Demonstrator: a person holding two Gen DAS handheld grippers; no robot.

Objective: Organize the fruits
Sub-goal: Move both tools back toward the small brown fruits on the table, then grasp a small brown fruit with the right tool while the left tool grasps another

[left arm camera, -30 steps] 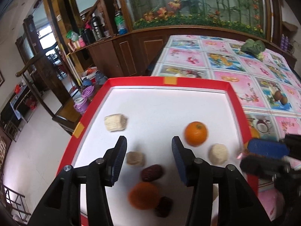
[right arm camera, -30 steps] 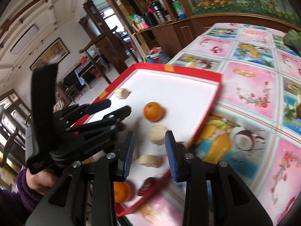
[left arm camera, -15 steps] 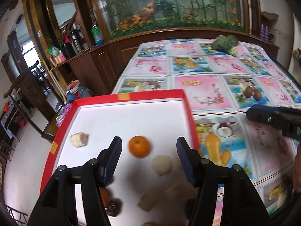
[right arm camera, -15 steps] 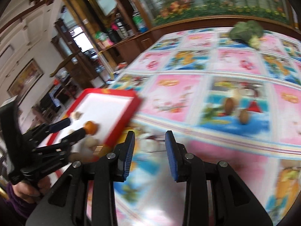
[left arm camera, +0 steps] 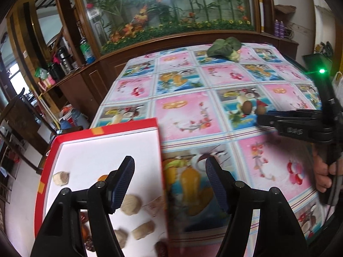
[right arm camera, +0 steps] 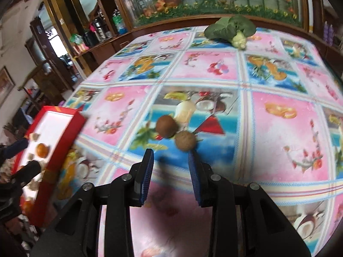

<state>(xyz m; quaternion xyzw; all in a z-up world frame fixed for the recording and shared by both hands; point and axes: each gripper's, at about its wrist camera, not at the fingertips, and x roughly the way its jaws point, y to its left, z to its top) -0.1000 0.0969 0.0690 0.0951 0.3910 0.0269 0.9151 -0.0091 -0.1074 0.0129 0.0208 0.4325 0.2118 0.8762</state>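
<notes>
Right fingers (right arm camera: 150, 171) gape empty just short of two brown fruits (right arm camera: 185, 140); left gripper (left arm camera: 170, 182), also spread, straddles the tray (left arm camera: 158, 150) edge.

No readable text anywhere. Right claw (left arm camera: 260, 118) body has a small pale marking, too blurred to read. Bottle (left arm camera: 86, 51) label on the shelf by the glass: illegible. Tablecloth (right arm camera: 214, 75) shows pics only, no words.
</notes>
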